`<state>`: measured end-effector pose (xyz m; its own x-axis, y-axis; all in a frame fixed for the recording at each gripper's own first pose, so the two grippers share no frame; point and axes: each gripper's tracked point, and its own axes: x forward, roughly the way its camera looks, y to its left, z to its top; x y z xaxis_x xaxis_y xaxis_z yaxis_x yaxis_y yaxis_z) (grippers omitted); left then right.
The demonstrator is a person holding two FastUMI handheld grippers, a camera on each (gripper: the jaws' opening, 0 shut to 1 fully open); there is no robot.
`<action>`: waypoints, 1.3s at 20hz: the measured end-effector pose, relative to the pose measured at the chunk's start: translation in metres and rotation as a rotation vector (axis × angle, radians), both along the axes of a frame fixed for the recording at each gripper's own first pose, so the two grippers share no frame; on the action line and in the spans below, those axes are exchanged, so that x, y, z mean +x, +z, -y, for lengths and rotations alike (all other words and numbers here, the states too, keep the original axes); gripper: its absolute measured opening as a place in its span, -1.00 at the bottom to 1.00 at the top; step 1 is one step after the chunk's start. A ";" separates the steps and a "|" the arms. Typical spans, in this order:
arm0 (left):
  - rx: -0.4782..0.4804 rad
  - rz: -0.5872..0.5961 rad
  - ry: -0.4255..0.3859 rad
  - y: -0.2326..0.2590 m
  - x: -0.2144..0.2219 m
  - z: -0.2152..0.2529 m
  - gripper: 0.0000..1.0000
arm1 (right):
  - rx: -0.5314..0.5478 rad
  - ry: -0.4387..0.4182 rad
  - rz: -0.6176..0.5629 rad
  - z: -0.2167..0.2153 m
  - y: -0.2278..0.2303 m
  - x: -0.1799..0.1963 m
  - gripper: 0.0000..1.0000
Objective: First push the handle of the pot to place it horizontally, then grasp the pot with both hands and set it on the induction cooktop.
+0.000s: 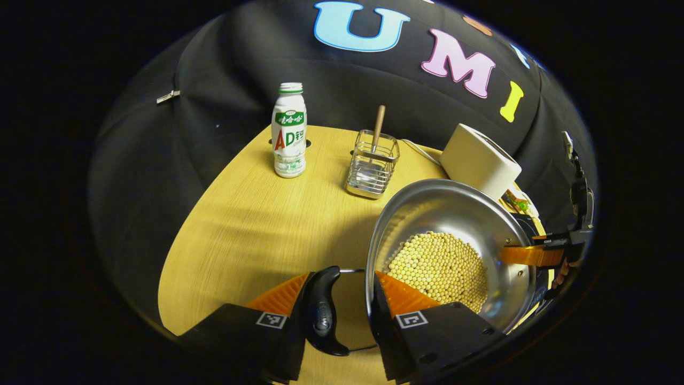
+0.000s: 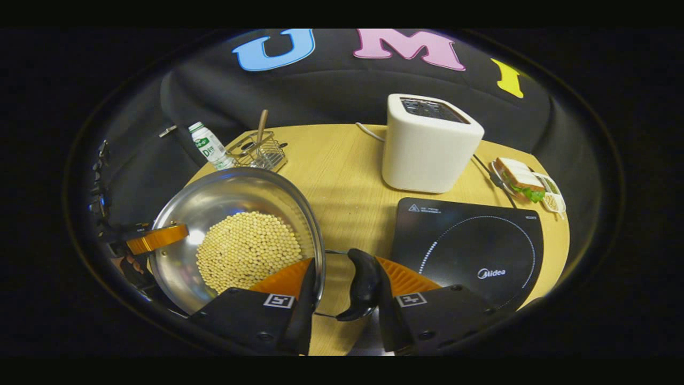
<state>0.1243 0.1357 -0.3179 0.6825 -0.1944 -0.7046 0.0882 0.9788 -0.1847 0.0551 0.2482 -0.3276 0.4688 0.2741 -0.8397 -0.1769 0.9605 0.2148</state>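
A steel pot holding soybeans sits at the right of the left gripper view. My left gripper straddles the pot's near rim: one finger is inside, the other is outside against the black side handle. It is shut on that handle. Across the pot, my right gripper grips the far rim. In the right gripper view the pot lies left of the black induction cooktop. There my right gripper is shut on the other handle. My left gripper holds the opposite rim.
On the wooden table stand a white drink bottle and a wire basket with a wooden stick in it. A white toaster stands behind the cooktop. A tray with a sandwich lies at the far right.
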 end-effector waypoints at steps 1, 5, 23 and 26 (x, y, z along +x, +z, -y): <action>0.006 0.002 -0.002 0.008 -0.001 0.003 0.18 | 0.010 -0.003 0.000 0.004 0.005 -0.003 0.07; 0.022 0.017 -0.010 0.037 -0.013 0.020 0.18 | 0.027 -0.019 0.007 0.026 0.029 -0.009 0.07; -0.006 0.045 -0.119 0.080 -0.016 0.157 0.18 | 0.015 -0.131 0.040 0.169 0.061 -0.021 0.07; -0.004 0.044 -0.136 0.082 -0.016 0.182 0.18 | 0.015 -0.147 0.035 0.194 0.060 -0.023 0.07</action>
